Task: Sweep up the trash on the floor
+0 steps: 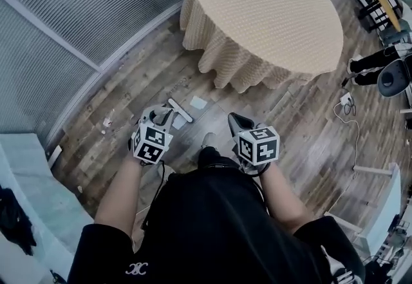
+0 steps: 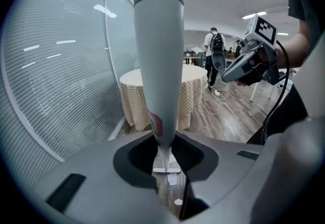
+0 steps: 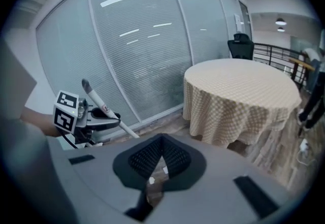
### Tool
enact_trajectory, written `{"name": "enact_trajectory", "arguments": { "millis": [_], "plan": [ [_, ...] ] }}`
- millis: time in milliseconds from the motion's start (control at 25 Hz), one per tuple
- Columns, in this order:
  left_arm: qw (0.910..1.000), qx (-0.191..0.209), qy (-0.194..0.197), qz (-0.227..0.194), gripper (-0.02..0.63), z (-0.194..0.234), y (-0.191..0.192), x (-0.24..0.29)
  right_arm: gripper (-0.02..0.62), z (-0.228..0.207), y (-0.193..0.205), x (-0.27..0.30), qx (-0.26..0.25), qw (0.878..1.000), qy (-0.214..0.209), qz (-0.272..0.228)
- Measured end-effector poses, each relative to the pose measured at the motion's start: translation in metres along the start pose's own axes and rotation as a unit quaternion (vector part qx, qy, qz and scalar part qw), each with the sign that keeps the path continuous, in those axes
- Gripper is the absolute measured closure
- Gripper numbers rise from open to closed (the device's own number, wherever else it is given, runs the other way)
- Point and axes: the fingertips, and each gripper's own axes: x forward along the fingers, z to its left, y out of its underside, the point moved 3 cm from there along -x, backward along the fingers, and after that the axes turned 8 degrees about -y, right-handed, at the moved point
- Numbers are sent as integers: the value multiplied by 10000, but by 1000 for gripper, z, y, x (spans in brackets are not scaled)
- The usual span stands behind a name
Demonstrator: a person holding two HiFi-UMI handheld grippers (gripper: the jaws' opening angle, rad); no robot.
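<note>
left gripper [image 1: 159, 120] pinching broom handle [image 2: 158, 65], right gripper [image 1: 238, 125] pressed together, paper scraps [image 1: 199, 102] on floor [image 1: 309, 128]

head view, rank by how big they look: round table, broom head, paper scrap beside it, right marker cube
1. round table, by far.
2. right marker cube, though nearness to the camera inflates it.
3. broom head and paper scrap: too alike to rank.
</note>
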Motion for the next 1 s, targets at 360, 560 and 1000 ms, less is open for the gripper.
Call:
{"name": "enact_trajectory", "arguments": {
  "millis": [360,560,1000],
  "plan": [
    [9993,-3,49,369,522,-19,37,14,583,-11,14,-7,456,9989,113,85],
    [9989,-108,-33,453,521,-18,52,-7,583,11,12,4,418,9990,-87,125],
    [9963,-405,-286,697,521,-9,96,-55,583,67,3,37,-82,9979,-575,279]
  ]
}}
